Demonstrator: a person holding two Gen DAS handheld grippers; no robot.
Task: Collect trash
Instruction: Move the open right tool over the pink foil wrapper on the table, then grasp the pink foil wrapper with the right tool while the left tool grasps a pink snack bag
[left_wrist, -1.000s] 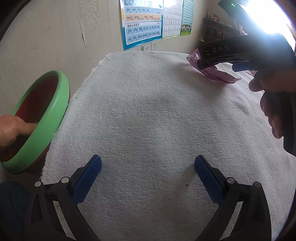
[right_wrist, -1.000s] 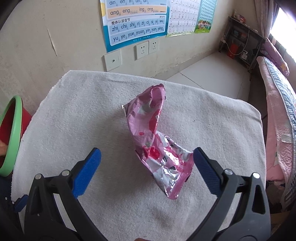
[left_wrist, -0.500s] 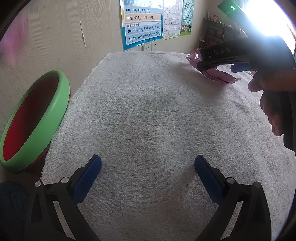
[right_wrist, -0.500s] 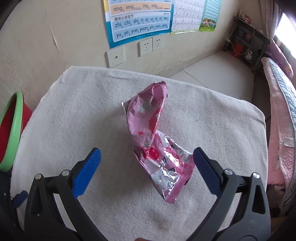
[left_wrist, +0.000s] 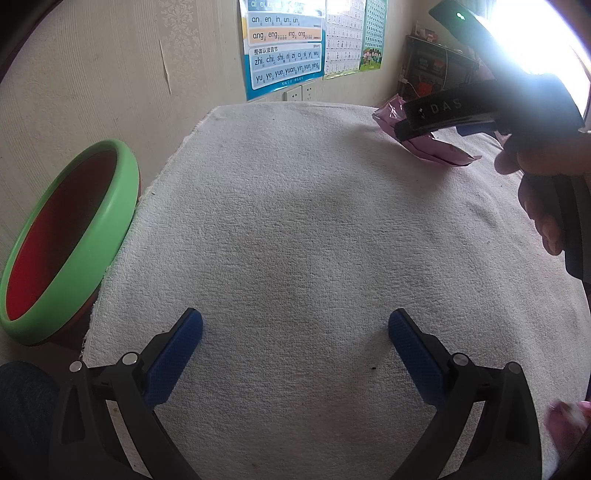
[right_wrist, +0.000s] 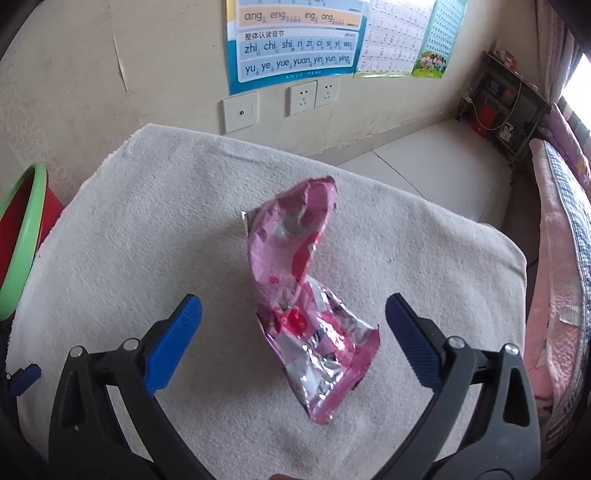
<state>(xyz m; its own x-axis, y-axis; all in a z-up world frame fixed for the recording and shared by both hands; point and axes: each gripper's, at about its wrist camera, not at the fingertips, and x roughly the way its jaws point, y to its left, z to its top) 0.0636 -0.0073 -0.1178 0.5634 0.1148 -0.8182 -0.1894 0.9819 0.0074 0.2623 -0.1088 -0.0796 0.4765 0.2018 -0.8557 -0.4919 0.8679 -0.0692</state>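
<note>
White towelling covers the surface (right_wrist: 155, 236), with pinyin posters (right_wrist: 295, 40) on the wall behind. A hand (left_wrist: 543, 173) grips the right claw (right_wrist: 293, 321) low over the cloth, its blue pads spread wide with nothing between them touching. A crumpled pink foil wrapper (right_wrist: 303, 295) lies between the pads and runs on toward 12 o'clock. The left claw (left_wrist: 295, 339) hangs wide open and empty over bare cloth; a green-rimmed red basin (left_wrist: 70, 240) sits at its 9 o'clock, off the surface's edge.
</note>
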